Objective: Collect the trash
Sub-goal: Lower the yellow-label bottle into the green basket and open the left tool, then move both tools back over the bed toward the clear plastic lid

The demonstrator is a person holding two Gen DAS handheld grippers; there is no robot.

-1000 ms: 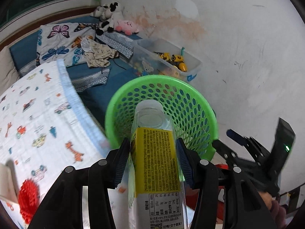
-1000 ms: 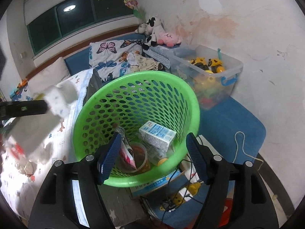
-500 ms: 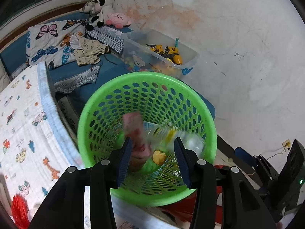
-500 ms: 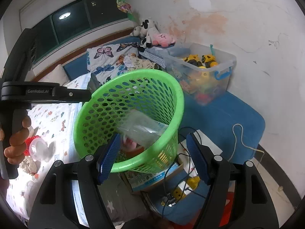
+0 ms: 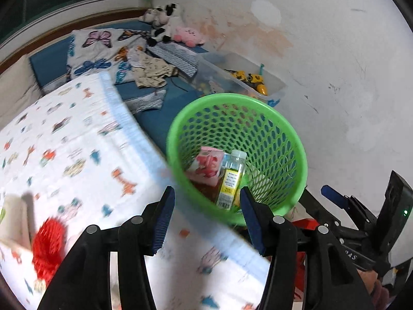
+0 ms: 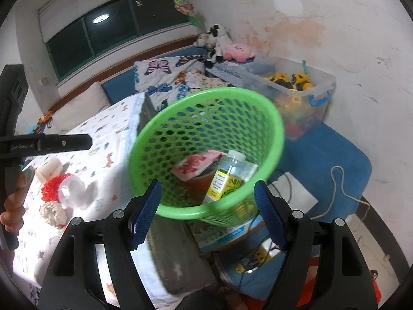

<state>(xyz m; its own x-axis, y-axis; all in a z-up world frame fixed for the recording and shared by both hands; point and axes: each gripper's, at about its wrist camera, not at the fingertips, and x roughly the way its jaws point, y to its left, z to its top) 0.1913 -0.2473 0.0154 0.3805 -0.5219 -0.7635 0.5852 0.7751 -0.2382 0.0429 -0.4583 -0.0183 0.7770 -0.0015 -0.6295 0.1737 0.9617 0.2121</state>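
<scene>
The left gripper (image 5: 205, 213) has just been opening; its jaws stand apart with nothing between them. Ahead of them and to the left, a red ball (image 5: 47, 248) and other scraps lie on the blanket (image 5: 77, 155). The right gripper (image 6: 207, 213) also stands apart and empty. Ahead of both, the bottle (image 6: 228, 178) leans inside the basket (image 6: 258, 152).

Risks: the basket sits at the bed's edge, and a nudge from either jaw could tip it. The ball looks soft and could slip from a shallow grip.
</scene>
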